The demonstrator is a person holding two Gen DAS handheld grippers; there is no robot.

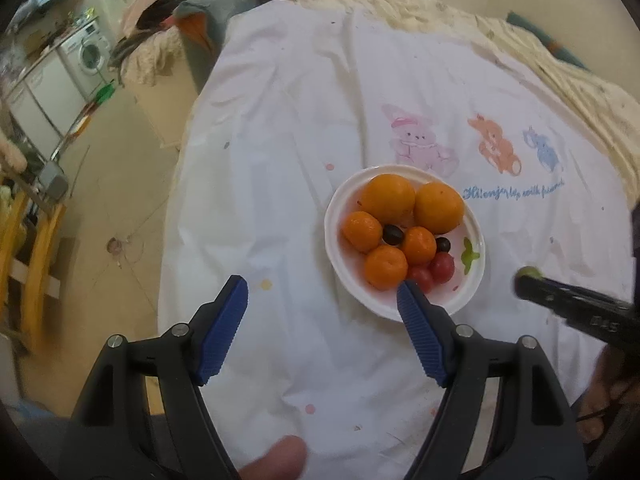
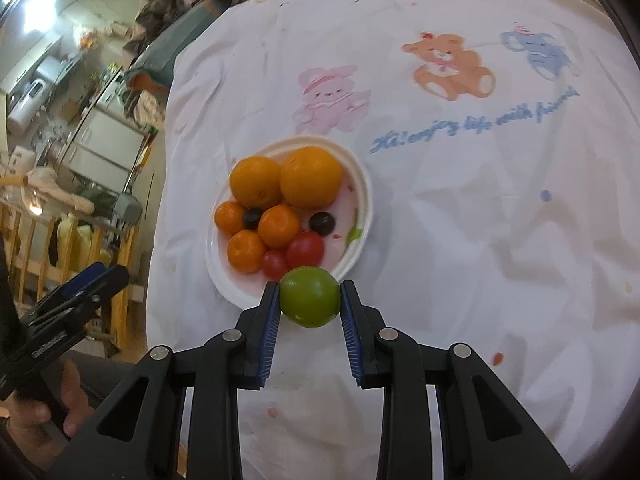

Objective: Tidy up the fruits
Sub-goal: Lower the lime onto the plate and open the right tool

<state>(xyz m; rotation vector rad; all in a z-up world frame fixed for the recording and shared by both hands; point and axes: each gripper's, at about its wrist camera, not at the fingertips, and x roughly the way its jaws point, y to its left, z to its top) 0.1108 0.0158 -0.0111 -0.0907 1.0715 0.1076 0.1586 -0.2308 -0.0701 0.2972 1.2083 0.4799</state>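
The right gripper [image 2: 309, 298] has its blue pads clamped on a small green fruit [image 2: 309, 297], one pad on each side, and carries it just above the near rim of the white plate [image 2: 362, 196]. On the plate sit two big oranges at the far side, three small mandarins [image 2: 279, 227] toward the middle and left, two dark grapes among them, and two red tomatoes [image 2: 305, 249] nearest the rim, right beyond the green fruit.

The left gripper [image 1: 322, 294] hangs on the near left side of the plate with its jaws wide apart and nothing between them, so it looks clear of the job.

To my eye the step in hand is setting the green fruit down among the others. The bare patch lies on the right part of the plate, beside the tomatoes and the nearer grape [image 2: 322, 223]. I would bring the fruit over that patch, lower it until it touches, then ease the pads apart. Dropped from height, the round fruit could roll over the shallow rim onto the white cloth [image 2: 480, 240], or knock the tomatoes.
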